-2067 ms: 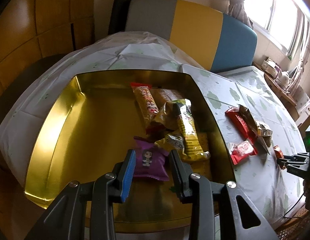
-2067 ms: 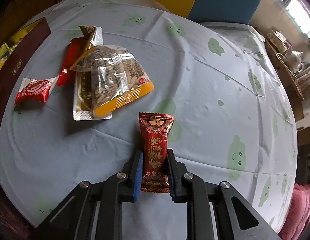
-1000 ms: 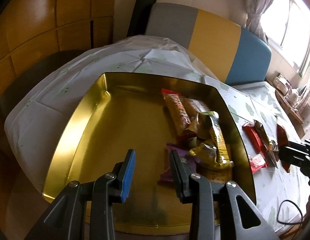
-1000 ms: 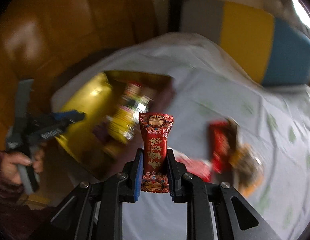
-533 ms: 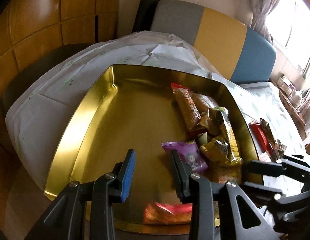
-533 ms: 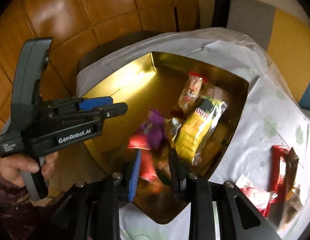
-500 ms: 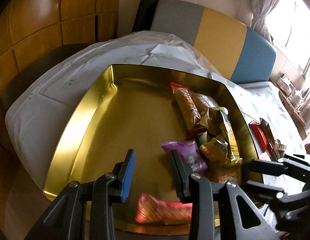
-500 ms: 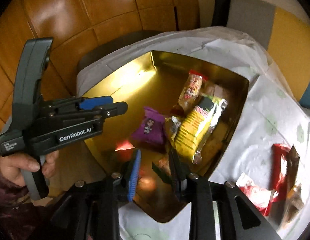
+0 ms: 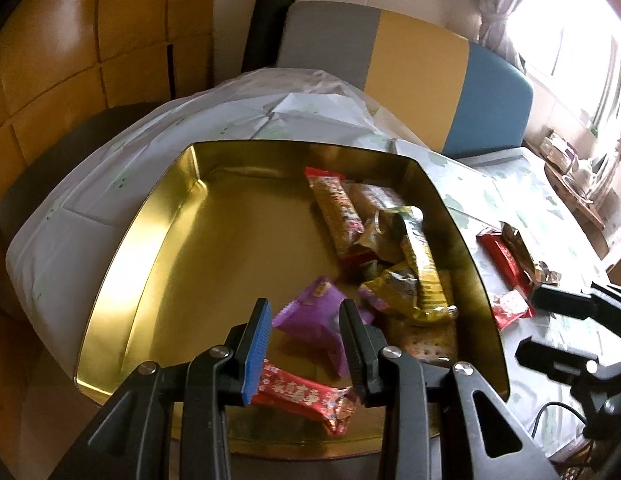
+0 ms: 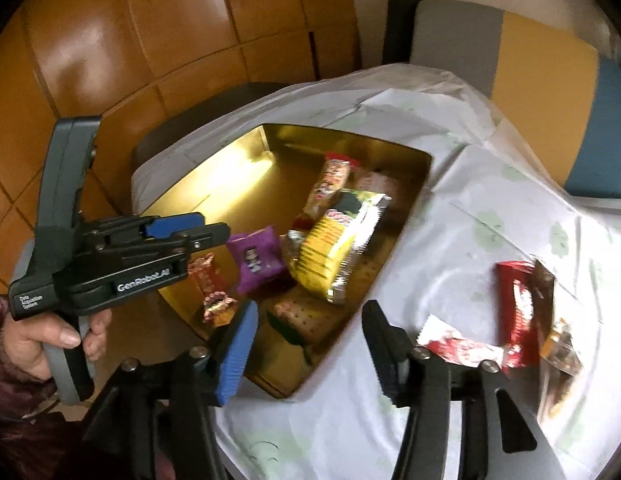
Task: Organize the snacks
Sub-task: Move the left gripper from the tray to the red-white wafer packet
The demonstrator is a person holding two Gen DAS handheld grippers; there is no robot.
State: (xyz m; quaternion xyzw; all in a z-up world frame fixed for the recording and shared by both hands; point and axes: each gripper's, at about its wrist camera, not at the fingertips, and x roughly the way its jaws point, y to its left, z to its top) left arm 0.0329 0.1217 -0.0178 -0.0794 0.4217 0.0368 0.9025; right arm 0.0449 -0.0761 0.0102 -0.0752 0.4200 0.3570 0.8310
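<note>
Snacks mostly sit in the gold tin [image 9: 158,240]: the red packet [image 9: 302,394] lies flat on its floor by the near wall, purple packet [image 9: 314,320] just beyond it, yellow packet [image 10: 338,240] heaped with others along the right wall. Right gripper [image 10: 310,344] has just been opening, jaws now well apart with nothing between them, over the tin's near corner. Left gripper [image 9: 304,344] hovers over the tin, fingers partly apart, clamped on nothing. Three or so wrappers wait on the tablecloth [image 10: 470,248], among them a small red-and-white one [image 10: 458,346] and a long red bar [image 10: 518,308]. Risks, as I judge them: the two grippers are close over the tin and could clash; right-side heap may spill over the wall if more lands there; thin flat wrappers on cloth may slip from the pads or snag the cloth.
</note>
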